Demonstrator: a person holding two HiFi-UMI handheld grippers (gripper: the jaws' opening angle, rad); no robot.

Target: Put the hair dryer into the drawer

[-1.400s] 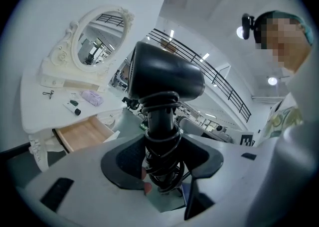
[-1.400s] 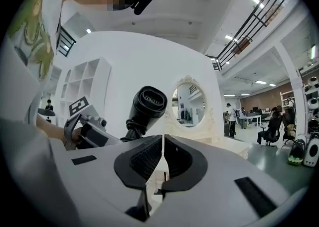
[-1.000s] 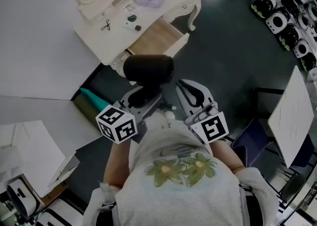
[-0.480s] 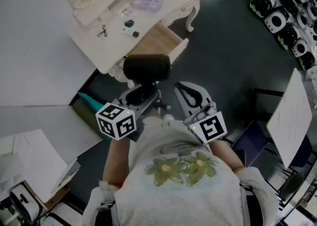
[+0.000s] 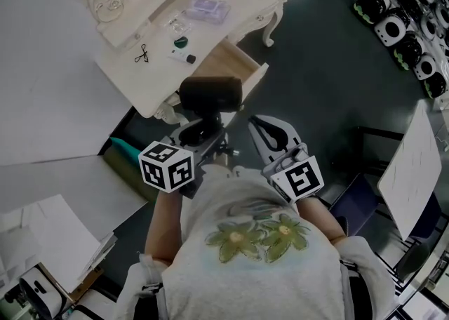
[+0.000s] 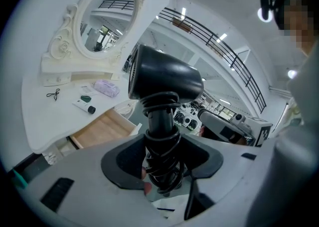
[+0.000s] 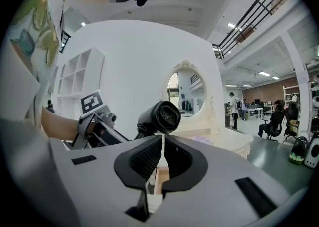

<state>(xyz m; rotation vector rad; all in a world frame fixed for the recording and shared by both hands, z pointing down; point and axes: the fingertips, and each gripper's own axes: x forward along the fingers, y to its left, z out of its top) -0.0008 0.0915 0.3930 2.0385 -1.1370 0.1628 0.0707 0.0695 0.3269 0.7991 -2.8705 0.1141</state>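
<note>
A black hair dryer stands upright in my left gripper, which is shut on its cord-wrapped handle. Its barrel hangs just in front of the open wooden drawer of the cream dressing table. The drawer lies below and left of the dryer in the left gripper view, and what I see of its wooden bottom is bare. My right gripper is shut on nothing, to the right of the dryer. The right gripper view shows the dryer's round end just above its jaws.
On the tabletop lie a purple packet, a small tube, a green-capped jar and a black hair clip. An oval mirror stands at the back. A teal object sits on the floor beside the table.
The left gripper and the dryer have edged up toward the open drawer. The table has shifted slightly left in the head view. The right gripper has hardly moved.
</note>
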